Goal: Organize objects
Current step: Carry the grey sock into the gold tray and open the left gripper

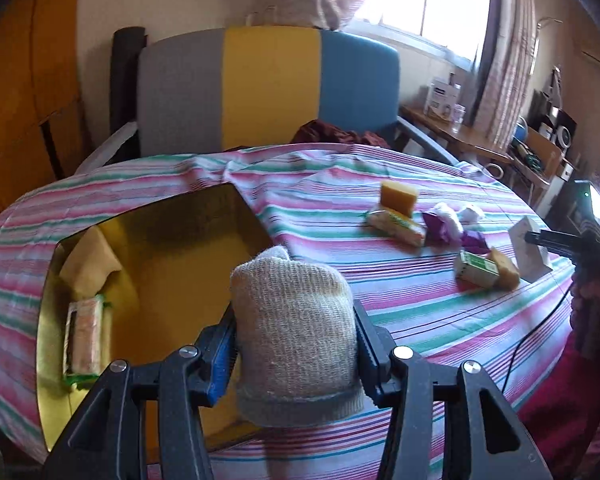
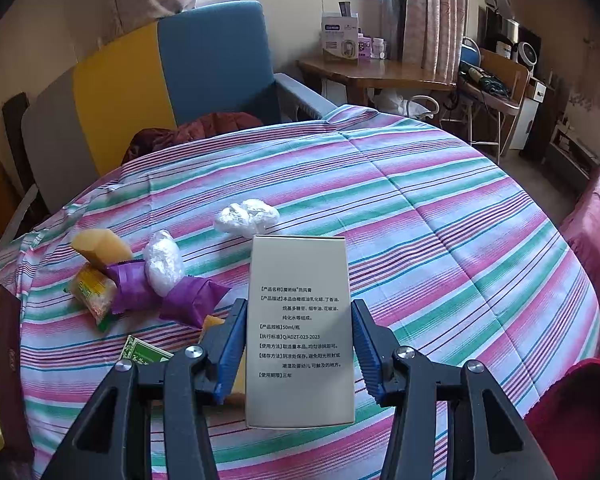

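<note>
My left gripper (image 1: 296, 320) is shut on a rolled beige sock (image 1: 296, 328) and holds it just right of a gold-lined open box (image 1: 188, 256). The box holds a yellow sponge (image 1: 90, 266) and a green snack packet (image 1: 86, 334). My right gripper (image 2: 299, 320) is shut on a pale carton (image 2: 300, 320) with printed text, held upright above the striped cloth; the carton also shows in the left wrist view (image 1: 530, 248). On the cloth lie sponges (image 2: 100, 246), purple packets (image 2: 194, 300), white plastic bundles (image 2: 246, 214) and green packets (image 2: 94, 290).
The table wears a pink, green and white striped cloth (image 2: 440, 240). A grey, yellow and blue chair (image 1: 268, 88) stands behind it with a dark red garment (image 2: 192, 130) on the seat. A wooden side table (image 2: 380, 74) with boxes stands at the back right.
</note>
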The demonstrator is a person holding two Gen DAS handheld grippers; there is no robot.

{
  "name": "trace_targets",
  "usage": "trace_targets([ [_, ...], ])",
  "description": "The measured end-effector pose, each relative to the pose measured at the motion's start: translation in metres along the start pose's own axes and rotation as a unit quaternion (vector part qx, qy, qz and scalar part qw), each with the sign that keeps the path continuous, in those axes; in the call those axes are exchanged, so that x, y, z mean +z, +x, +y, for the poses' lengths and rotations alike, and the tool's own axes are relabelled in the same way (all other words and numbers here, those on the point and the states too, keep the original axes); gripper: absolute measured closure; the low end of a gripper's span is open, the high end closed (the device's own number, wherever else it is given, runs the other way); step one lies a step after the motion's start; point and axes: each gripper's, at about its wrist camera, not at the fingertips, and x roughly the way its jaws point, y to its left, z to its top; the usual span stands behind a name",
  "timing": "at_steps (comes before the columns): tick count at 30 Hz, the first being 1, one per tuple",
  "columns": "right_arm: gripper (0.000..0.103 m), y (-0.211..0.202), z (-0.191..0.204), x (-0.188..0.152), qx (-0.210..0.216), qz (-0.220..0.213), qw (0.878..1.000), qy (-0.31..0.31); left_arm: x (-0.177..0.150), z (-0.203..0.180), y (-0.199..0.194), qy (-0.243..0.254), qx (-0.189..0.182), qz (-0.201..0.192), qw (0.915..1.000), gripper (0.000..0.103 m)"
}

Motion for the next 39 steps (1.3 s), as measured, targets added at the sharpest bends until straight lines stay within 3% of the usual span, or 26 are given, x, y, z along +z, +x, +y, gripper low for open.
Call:
trace_targets([
  [9,0.052,-0.003,0.003,-0.001,-0.001,-0.004,1.000,-0.008,-0.019,0.119,-0.034,-0.098,0.045,-0.009,0.9942,0.052],
  [14,0.052,-0.006,0.002,0.000,0.004,-0.011,1.000,-0.005,-0.045,0.158,-0.041,-0.109,0.078,0.009,0.9910,0.051],
  [22,0.052,-0.008,0.005,0.001,0.010,-0.016,1.000,-0.012,-0.059,0.165,-0.010,-0.107,0.100,0.040,0.9884,0.050],
  [28,0.052,-0.007,0.005,0.000,0.008,-0.014,1.000,-0.014,-0.060,0.169,0.006,-0.117,0.091,0.071,0.9863,0.045],
  [39,0.052,-0.010,0.014,0.000,0.001,-0.015,0.999,-0.034,-0.057,0.167,-0.029,-0.130,0.106,0.029,0.9854,0.042],
])
